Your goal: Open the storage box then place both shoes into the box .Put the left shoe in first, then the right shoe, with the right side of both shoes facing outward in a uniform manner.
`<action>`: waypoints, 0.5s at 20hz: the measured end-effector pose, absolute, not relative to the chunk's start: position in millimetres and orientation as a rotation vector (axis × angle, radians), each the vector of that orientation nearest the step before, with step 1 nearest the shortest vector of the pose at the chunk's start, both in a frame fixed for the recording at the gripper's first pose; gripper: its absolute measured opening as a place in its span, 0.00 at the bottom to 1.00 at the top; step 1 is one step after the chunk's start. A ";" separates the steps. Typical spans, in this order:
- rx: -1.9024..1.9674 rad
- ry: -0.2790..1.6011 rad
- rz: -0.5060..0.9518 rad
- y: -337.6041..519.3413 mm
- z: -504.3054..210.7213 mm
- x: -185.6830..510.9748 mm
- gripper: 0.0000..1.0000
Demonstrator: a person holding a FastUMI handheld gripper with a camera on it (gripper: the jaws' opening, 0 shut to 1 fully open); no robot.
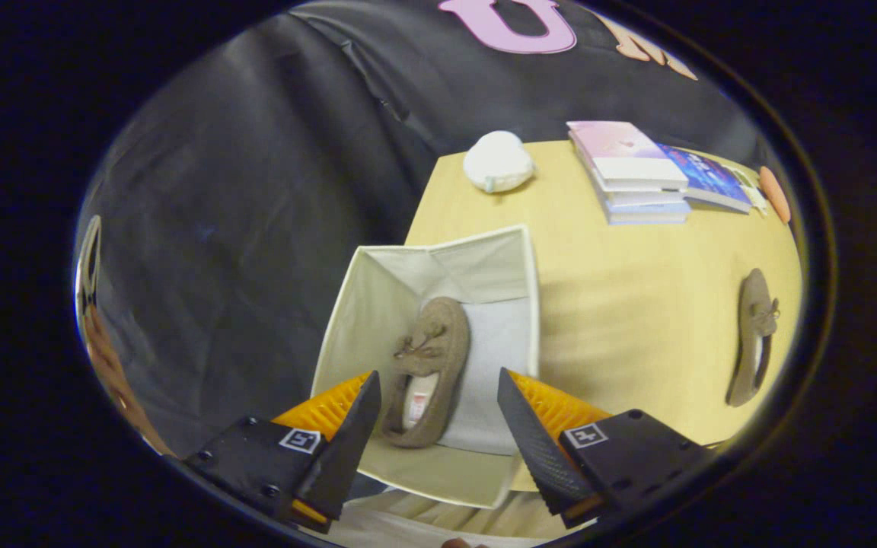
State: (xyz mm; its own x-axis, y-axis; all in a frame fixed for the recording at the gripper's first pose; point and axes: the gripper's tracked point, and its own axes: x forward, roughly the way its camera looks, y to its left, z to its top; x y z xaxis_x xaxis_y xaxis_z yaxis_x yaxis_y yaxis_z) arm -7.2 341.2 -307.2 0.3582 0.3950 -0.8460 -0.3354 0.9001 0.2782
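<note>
Storage box (362, 304), a pale fabric cube with soft walls and an open top, sits at the near left corner of the table (636, 304), directly beyond and beneath the gripper (438, 415). One brown moccasin-style shoe (427, 365) with a small bow on its upper lies on the grey floor of the box, toe pointing away from the gripper, its light insole visible through the opening. The gripper's fingers stand well apart with nothing held; the shoe in the box shows in the gap between them, apart from both. A second brown shoe (754, 335) of the same make lies on the table well to the right of the box, lengthwise, its bow visible. At the far side of the table rest a white rounded object (498, 161) and a stack of books (636, 171), with further items beside the stack too distorted to identify. The near wall of the box is partly covered by the fingers. Which shoe is the left and which the right cannot be determined.
</note>
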 end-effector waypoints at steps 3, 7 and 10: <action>0.050 1.059 0.416 288.7 -286.6 8.1 0.99; 0.090 1.006 0.311 209.8 -262.7 29.1 1.00; 0.053 0.989 0.205 135.6 -258.5 41.0 1.00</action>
State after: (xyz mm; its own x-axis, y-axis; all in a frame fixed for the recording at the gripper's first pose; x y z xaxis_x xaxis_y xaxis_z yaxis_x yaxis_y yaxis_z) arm 41.0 135.6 -258.5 0.5323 0.1954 -0.8237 -0.1478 0.9795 0.1369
